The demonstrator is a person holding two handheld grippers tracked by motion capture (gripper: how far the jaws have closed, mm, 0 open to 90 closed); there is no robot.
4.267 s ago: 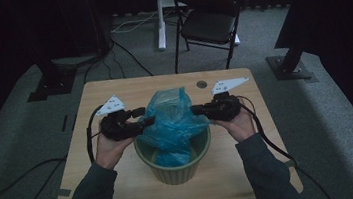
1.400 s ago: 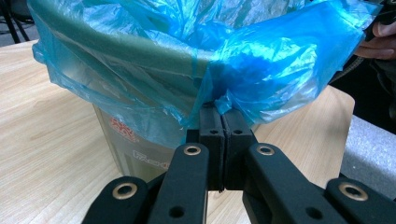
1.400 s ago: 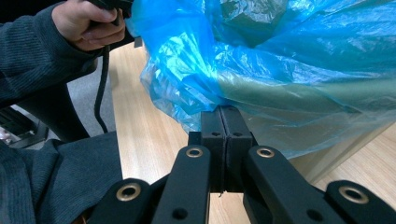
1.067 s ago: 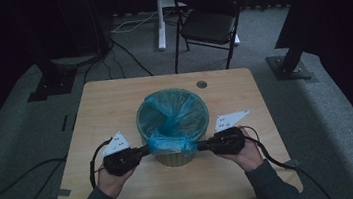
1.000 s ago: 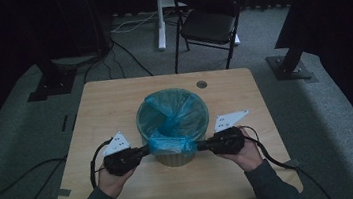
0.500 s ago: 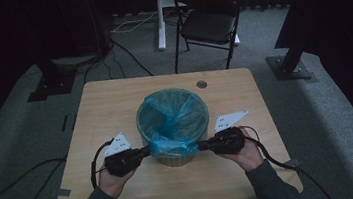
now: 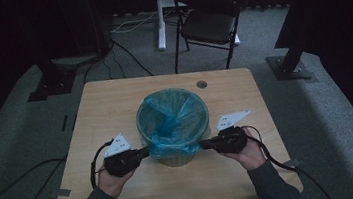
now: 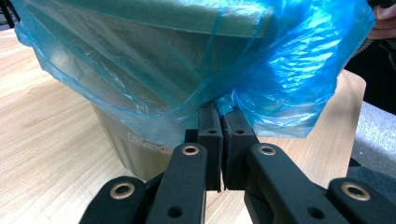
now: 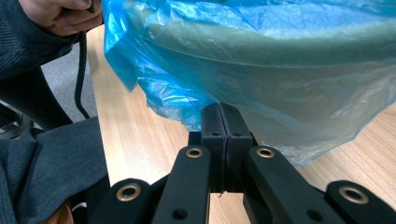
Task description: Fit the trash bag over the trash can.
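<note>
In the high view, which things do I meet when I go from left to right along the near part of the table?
Left claw shut on the blue bin liner → green waste bin wearing that liner → right claw, also shut on the liner → the person's right hand.

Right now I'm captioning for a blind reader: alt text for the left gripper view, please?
The left gripper is shut on the blue bag's hem, which is pulled down over a green bin on a wooden table.
</note>
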